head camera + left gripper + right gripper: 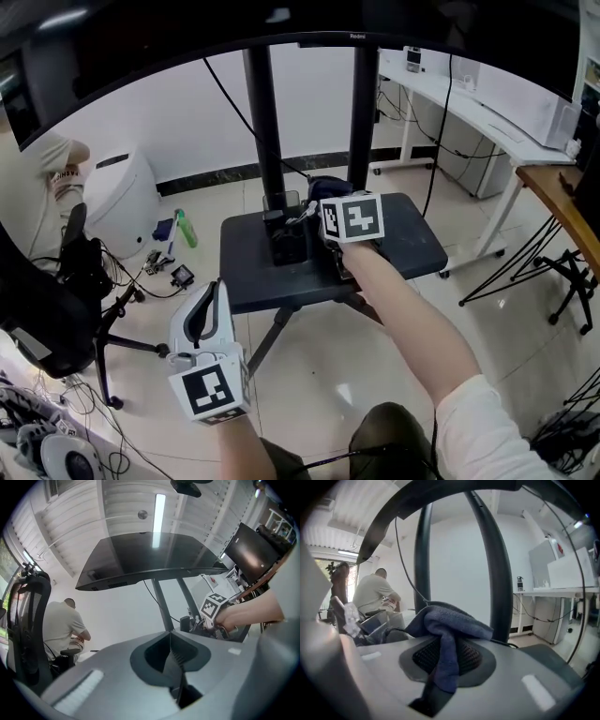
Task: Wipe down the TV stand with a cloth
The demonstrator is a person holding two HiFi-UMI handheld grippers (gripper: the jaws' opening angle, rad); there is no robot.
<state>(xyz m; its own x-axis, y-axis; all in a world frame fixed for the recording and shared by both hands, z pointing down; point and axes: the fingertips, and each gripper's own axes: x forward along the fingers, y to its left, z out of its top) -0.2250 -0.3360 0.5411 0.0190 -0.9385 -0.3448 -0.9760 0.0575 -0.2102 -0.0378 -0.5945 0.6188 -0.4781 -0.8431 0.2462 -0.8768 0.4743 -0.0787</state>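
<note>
The TV stand's dark shelf (412, 246) sits under the big TV (309, 23), carried by two black poles (265, 131). My right gripper (326, 204) rests at the shelf's middle, close to the poles, shut on a dark blue cloth (323, 186). In the right gripper view the cloth (450, 625) bunches over my right gripper (443, 667) and hangs down between its jaws, with a pole (497, 573) just behind. My left gripper (211, 292) hovers low, left of the shelf's front corner, shut with nothing in it. Its jaws (177, 667) point up at the TV (145, 557).
A black box with cables (286, 236) stands on the shelf by the left pole. On the floor at the left are a white appliance (122, 202), a green bottle (186, 230) and a black chair (56, 300). A white desk (487, 112) stands at the right. A person (61, 625) sits beyond.
</note>
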